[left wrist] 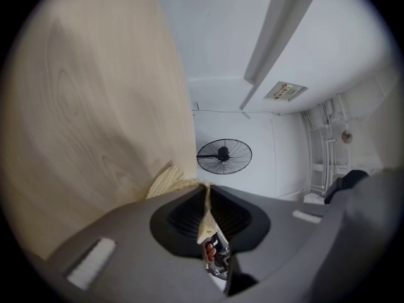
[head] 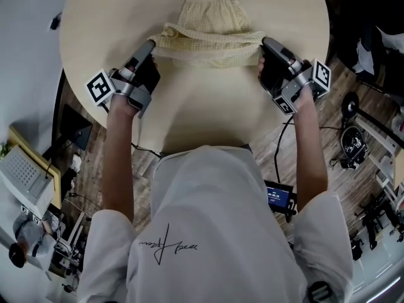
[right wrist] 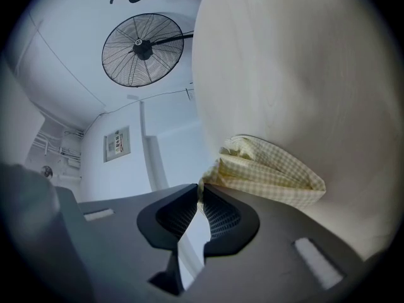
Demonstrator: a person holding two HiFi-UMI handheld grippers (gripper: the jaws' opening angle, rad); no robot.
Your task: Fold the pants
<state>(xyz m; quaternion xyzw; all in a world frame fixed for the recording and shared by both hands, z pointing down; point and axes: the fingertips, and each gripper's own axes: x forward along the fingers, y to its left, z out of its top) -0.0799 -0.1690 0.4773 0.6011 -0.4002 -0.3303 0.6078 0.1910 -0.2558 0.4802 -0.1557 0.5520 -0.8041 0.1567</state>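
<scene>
Pale yellow checked pants (head: 209, 33) lie on the round light wooden table (head: 189, 106), their near edge lifted and doubled over toward the far part. My left gripper (head: 151, 45) is shut on the left end of that lifted edge; the cloth (left wrist: 205, 213) shows pinched between its dark pads. My right gripper (head: 264, 43) is shut on the right end, with the checked fabric (right wrist: 271, 172) bunched at its tips (right wrist: 201, 191). Both grippers lie level, rolled onto their sides, and hold the fold stretched between them.
The table edge curves close in front of the person's body. A black fan (left wrist: 224, 156) stands by the white wall. Equipment, cables and a small lit screen (head: 278, 199) lie on the wooden floor to the right; a grey device (head: 25, 178) sits at the left.
</scene>
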